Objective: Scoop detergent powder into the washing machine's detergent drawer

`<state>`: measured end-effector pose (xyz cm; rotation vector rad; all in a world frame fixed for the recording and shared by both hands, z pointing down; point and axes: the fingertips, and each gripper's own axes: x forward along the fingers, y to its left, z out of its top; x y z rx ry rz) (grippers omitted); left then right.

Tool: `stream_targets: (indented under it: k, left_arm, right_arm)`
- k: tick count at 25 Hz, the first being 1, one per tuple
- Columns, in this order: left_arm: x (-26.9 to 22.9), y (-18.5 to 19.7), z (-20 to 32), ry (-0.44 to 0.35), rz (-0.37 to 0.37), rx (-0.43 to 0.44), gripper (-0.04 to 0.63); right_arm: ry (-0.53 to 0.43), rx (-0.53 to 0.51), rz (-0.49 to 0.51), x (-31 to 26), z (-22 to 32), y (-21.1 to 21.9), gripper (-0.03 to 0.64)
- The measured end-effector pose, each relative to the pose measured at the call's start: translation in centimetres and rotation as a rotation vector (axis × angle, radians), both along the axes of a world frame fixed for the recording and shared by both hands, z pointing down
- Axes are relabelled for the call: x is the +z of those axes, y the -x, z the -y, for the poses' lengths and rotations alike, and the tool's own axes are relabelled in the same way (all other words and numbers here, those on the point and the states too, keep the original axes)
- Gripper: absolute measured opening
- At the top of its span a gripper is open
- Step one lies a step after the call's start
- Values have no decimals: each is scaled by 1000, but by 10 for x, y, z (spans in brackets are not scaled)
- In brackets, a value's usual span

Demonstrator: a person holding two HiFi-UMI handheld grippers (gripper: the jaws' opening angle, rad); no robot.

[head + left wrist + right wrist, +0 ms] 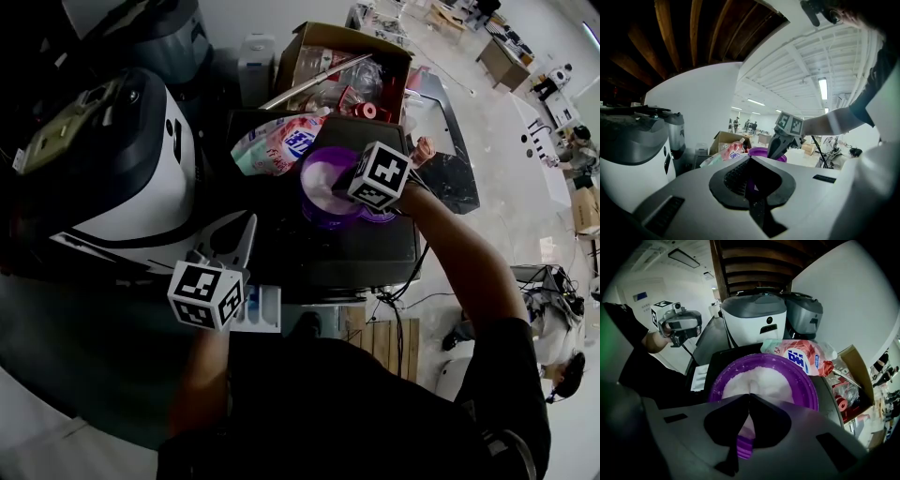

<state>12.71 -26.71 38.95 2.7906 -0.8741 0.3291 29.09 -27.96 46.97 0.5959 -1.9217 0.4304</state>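
Note:
A purple bowl (323, 178) of white detergent powder (761, 378) stands on a black stand (375, 248). My right gripper (343, 186) hangs over the bowl, shut on a purple scoop handle (743, 447) whose far end dips into the powder. The washing machine (141, 178) stands at left, and its white detergent drawer (262, 314) is pulled open. My left gripper (249, 221) is beside the drawer, with its jaws together (750, 158). A thin purple sliver shows in the slit below its tips, and I cannot tell what it is.
A pink and blue detergent bag (277, 141) lies behind the bowl. A cardboard box (347, 56) of clutter sits further back. A second grey machine (804, 317) stands next to the washer. A wooden pallet (384, 342) lies on the floor, and people are at right.

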Motion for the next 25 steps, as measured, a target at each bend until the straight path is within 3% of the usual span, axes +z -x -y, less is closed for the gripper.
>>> stream_targets:
  k: [18, 25]
  left_arm:
    - [1, 0, -1, 10, -7, 10, 9]
    - [2, 1, -4, 11, -9, 12, 8]
  right_arm:
    - [131, 59, 74, 1, -7, 6, 21]
    - [174, 126, 165, -3, -9, 8, 21]
